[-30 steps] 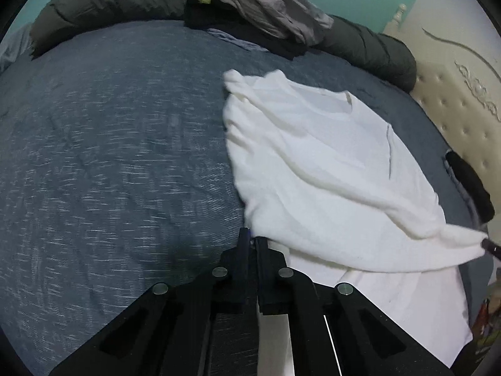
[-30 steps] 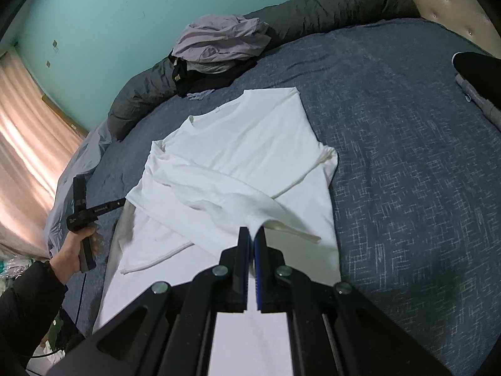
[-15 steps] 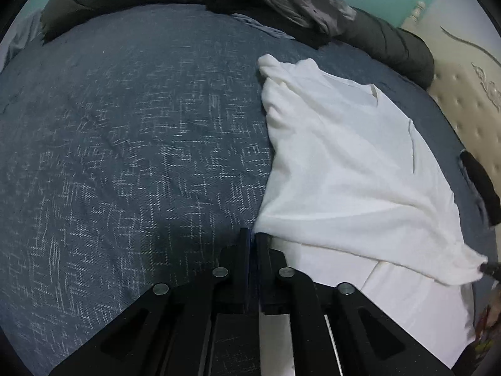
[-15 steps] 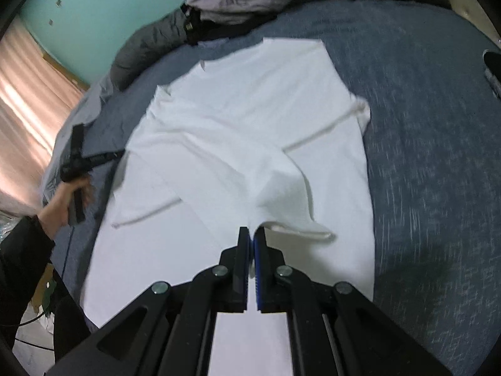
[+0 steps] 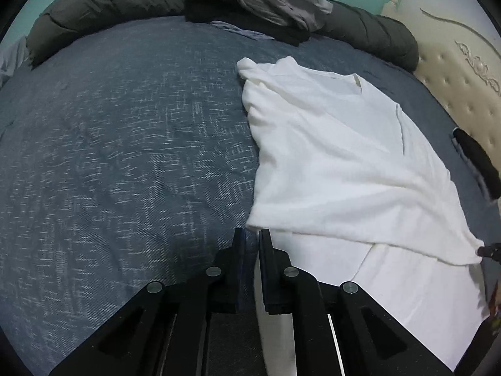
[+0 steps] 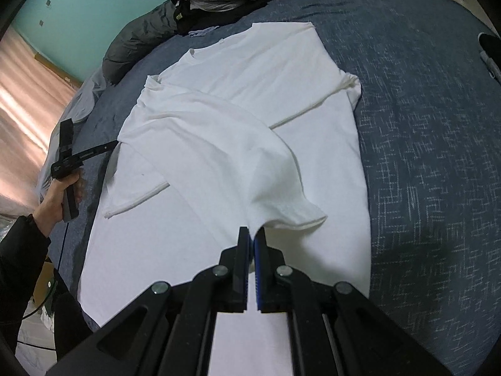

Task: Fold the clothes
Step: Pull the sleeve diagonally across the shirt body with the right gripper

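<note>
A white T-shirt (image 6: 238, 100) lies flat on the blue bedspread (image 6: 422, 125), its left side folded across the body. My right gripper (image 6: 253, 235) is shut on the sleeve hem (image 6: 281, 216) of that folded part, holding it just above the shirt. My left gripper (image 5: 252, 235) hangs at the fold's corner (image 5: 260, 219) at the shirt's left edge; its jaws stand slightly apart with nothing between them. The left gripper also shows in the right wrist view (image 6: 84, 153), held in a hand beside the shirt. The shirt also shows in the left wrist view (image 5: 344, 156).
A pile of grey and black clothes (image 5: 250, 3) rests on a rolled dark duvet (image 5: 94, 9) at the bed's far edge. A black object (image 5: 479, 163) lies near the padded cream headboard (image 5: 463, 94). Pink curtains (image 6: 25, 94) hang at the left.
My left gripper has let go of the shirt edge and its jaws have parted slightly. The folded side now lies lower and flatter over the shirt, carried across by my right gripper.
</note>
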`<state>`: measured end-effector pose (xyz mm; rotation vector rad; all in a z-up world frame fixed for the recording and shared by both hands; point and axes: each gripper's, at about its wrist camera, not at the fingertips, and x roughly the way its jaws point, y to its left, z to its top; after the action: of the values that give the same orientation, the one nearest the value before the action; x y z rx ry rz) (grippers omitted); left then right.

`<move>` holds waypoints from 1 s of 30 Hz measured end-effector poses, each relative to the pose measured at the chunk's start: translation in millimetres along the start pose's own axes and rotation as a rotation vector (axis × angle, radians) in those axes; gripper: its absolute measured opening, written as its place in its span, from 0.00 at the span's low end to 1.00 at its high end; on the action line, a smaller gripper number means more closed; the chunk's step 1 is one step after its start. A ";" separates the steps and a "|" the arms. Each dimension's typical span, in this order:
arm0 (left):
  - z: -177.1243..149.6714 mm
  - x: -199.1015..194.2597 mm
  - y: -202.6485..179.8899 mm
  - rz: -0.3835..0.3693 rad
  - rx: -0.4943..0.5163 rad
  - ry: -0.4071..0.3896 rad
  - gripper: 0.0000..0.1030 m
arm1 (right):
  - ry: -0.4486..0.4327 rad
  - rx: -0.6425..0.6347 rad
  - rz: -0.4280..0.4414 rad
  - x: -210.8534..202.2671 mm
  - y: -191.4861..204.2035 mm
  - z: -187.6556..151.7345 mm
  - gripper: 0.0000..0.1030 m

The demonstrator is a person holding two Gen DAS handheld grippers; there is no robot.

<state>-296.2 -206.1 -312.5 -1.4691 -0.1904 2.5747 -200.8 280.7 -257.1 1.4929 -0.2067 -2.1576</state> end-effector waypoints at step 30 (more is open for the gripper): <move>-5.7 -20.5 43.1 -0.036 -0.156 -0.071 0.00 | 0.084 0.012 -0.022 12.6 -1.0 -18.2 0.02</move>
<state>-284.7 -252.4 -306.5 -1.4102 -0.4320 2.6375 -188.0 278.3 -275.0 1.5962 -0.1746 -2.1086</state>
